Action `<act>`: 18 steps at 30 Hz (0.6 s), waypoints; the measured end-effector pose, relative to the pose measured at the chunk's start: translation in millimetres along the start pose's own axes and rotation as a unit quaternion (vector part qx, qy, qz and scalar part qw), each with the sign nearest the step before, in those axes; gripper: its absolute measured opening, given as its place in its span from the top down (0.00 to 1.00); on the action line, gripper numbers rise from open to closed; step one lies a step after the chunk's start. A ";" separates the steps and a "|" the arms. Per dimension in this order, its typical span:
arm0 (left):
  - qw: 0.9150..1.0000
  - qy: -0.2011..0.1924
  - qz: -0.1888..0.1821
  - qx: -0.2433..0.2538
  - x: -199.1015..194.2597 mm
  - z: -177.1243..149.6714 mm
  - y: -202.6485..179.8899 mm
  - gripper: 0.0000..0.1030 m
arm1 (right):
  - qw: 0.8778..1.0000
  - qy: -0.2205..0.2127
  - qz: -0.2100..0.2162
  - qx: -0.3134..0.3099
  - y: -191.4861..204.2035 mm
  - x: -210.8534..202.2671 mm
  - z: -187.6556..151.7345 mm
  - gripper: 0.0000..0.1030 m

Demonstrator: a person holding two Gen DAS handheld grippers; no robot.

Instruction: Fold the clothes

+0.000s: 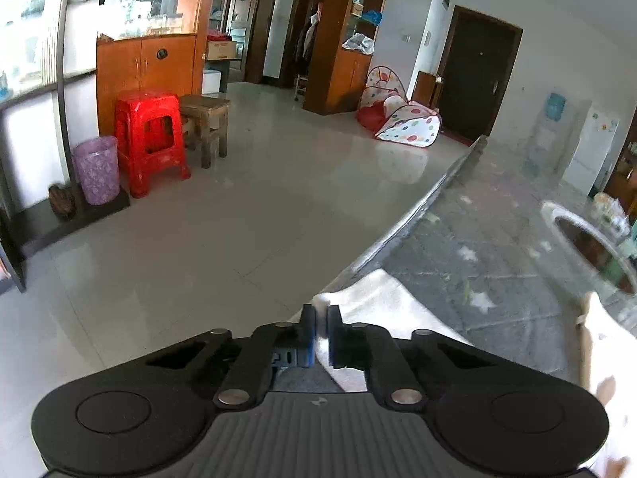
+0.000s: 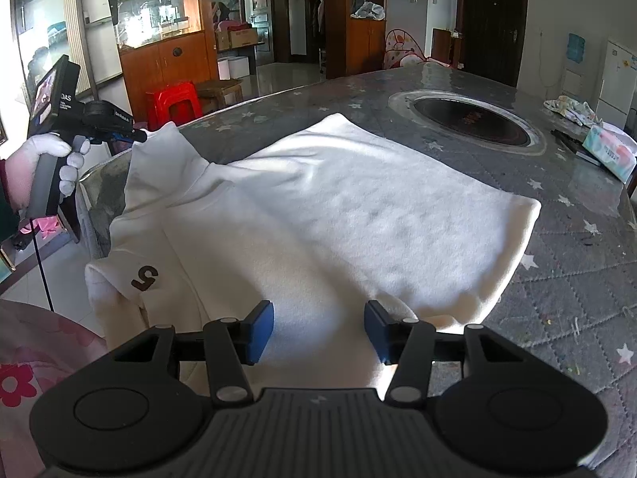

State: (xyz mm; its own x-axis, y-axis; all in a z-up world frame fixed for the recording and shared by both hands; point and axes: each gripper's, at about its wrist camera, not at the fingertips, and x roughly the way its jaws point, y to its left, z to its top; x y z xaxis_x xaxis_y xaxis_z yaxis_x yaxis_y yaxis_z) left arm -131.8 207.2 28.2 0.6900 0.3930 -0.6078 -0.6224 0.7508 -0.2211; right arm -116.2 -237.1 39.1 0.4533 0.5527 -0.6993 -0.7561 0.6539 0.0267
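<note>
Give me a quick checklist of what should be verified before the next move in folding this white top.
1. Left gripper shut on the white top's corner: ok.
2. Right gripper open, its fingers either side of the near hem without pinching: ok.
3. Top lies mostly flat on the quilted table cover: ok.
4. Sleeve with the dark mark is on the table: not ok, it hangs over the edge.
5. Tissue pack clear of the top: ok.
6. Layers caught by the left fingers: cannot tell.

Spread across the counter: a sweater, collar at the left edge, inset burner behind, tissue pack far right.
</note>
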 end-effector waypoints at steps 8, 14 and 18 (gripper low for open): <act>0.972 -0.004 -0.233 0.029 -60.9 12.9 -51.0 0.96 | 1.000 -0.018 0.004 0.011 -1.9 -8.1 2.7 0.50; 0.914 0.037 -0.398 0.076 -91.5 -3.2 -117.6 0.96 | 0.999 -0.035 -0.003 0.025 -6.8 -19.4 0.4 0.50; 0.878 0.062 -0.457 0.124 -100.6 -25.2 -157.2 0.95 | 0.998 -0.042 -0.010 0.038 -12.4 -25.8 -3.0 0.50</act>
State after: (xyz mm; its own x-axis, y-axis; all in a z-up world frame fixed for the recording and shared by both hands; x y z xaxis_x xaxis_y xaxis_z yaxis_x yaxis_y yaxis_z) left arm -112.7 36.3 104.9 0.8043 -0.4839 -0.3448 0.2814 0.8213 -0.4962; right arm -119.9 -261.0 54.7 0.5084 0.5789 -0.6375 -0.7100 0.7007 0.0701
